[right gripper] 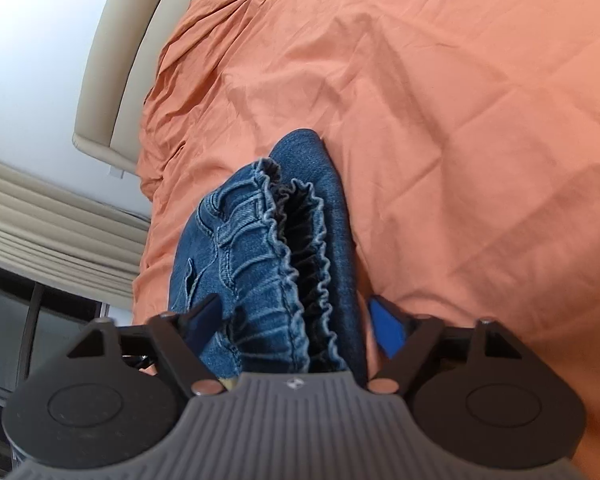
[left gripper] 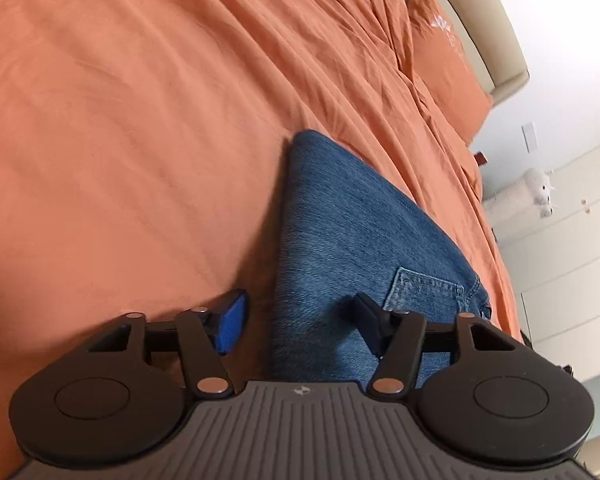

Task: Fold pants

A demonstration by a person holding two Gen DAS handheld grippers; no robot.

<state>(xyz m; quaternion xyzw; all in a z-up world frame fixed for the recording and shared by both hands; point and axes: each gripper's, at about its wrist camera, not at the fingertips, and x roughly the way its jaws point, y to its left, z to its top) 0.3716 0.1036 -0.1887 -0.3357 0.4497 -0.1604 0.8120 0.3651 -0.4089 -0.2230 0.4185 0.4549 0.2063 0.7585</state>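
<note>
The left gripper [left gripper: 300, 320] is wide open. Its two fingers stand apart, one on each side of the long edge of the jeans [left gripper: 352, 232], and they do not press on the cloth. One finger sits over the orange bed sheet [left gripper: 120, 120] and the other sits over the blue cloth near a back pocket [left gripper: 424, 292].

The right gripper [right gripper: 296, 320] is open too. The frilly waistband [right gripper: 284, 240] of the jeans lies between its fingers, but the pads do not squeeze it.

The jeans lie flat on the bed, right in front of both grippers. They look folded into a thick bundle. Their long side runs straight away from each gripper, toward the far end of the bed. Both grippers are about as close to the jeans as each other, each at its own end of the near side.

I think the next move is to close on the near end and lift it over to the far end.

Farther away are a pillow [left gripper: 440, 64], a cream headboard [left gripper: 472, 12] and a white cupboard [left gripper: 572, 240]. A curtain [right gripper: 52, 216] hangs by the window.
</note>
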